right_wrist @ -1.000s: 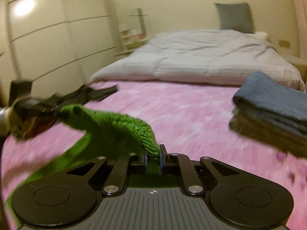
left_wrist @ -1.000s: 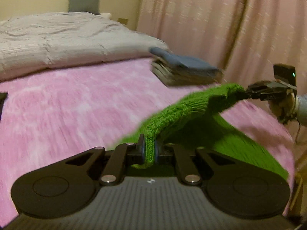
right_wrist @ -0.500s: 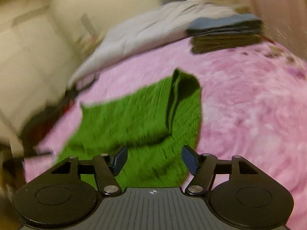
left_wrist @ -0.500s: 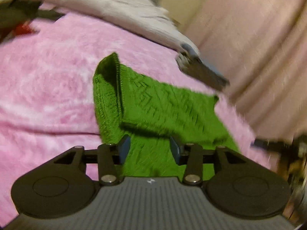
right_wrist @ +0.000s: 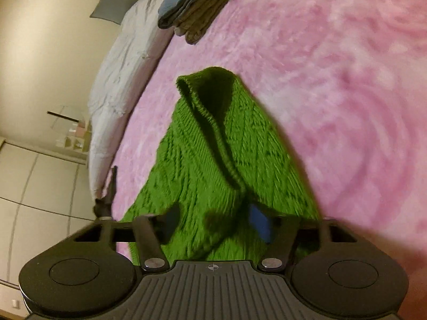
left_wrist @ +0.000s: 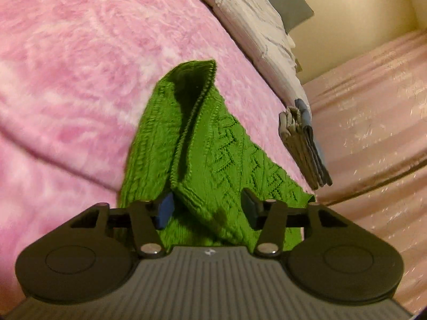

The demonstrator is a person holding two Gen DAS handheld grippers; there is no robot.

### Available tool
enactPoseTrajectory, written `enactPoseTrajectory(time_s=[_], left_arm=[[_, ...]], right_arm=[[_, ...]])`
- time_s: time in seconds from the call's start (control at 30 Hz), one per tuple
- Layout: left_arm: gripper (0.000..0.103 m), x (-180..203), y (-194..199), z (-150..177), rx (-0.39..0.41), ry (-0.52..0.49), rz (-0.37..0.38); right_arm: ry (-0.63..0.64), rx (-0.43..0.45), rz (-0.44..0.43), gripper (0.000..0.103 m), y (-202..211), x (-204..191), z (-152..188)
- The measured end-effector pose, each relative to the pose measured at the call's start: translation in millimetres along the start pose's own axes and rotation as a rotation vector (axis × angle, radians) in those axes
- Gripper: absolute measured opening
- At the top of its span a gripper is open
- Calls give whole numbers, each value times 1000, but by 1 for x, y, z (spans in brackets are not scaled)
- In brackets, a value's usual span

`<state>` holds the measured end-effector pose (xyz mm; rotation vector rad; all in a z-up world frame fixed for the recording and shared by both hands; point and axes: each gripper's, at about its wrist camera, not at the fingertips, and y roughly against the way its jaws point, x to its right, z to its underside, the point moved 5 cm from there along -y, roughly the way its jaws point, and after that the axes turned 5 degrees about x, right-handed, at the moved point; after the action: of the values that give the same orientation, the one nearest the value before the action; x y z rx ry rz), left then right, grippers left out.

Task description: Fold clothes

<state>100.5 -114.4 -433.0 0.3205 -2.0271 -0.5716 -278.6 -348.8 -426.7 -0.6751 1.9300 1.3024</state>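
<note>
A green knitted garment (left_wrist: 213, 146) lies folded over on the pink fluffy blanket (left_wrist: 66, 80). A raised fold runs along its length. It also shows in the right wrist view (right_wrist: 213, 165). My left gripper (left_wrist: 206, 209) is open, its jaws apart on either side of the garment's near edge. My right gripper (right_wrist: 216, 221) is open too, its jaws astride the near edge of the fold. Neither holds the cloth.
A stack of folded clothes (left_wrist: 301, 138), blue on olive, sits on the blanket near its edge; it shows in the right wrist view (right_wrist: 197, 2) too. A grey duvet (right_wrist: 125, 61) and pillow (right_wrist: 114, 2) lie beyond. Pink curtains (left_wrist: 373, 106) hang beside the bed.
A second ago both grippers held the green garment up, pinched shut. They have since laid it folded on the blanket, let go, opened, and tilted down close over it.
</note>
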Motion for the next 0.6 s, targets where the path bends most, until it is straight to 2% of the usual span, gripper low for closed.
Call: enactPoseTrajectory(time_s=[0.03,0.07,0.13,0.2,0.3,0.47,0.6], left_arm=[[8,2,-5,0,-22,-19,8],[6,5,0,0,-17,-35,21],[6,10,9,1,-6,-68,47],[6,15,31,5,26,-149,56],[6,8,57,23,35,-204,51],[6,0,69,49,32,-193,43],[6,12,84,51,69,-198,85]], right_arm=[[7,-4,9,13,-6,-1,-2],[12,5,11,8,-7,0,-3],[29,54,-8,7,5,0,0],[75,116,-61,6,35,-5,5],[88,131,-98,6,68,3,17],[67,110,-48,6,73,29,34],[52,144,-91,6,91,25,35]])
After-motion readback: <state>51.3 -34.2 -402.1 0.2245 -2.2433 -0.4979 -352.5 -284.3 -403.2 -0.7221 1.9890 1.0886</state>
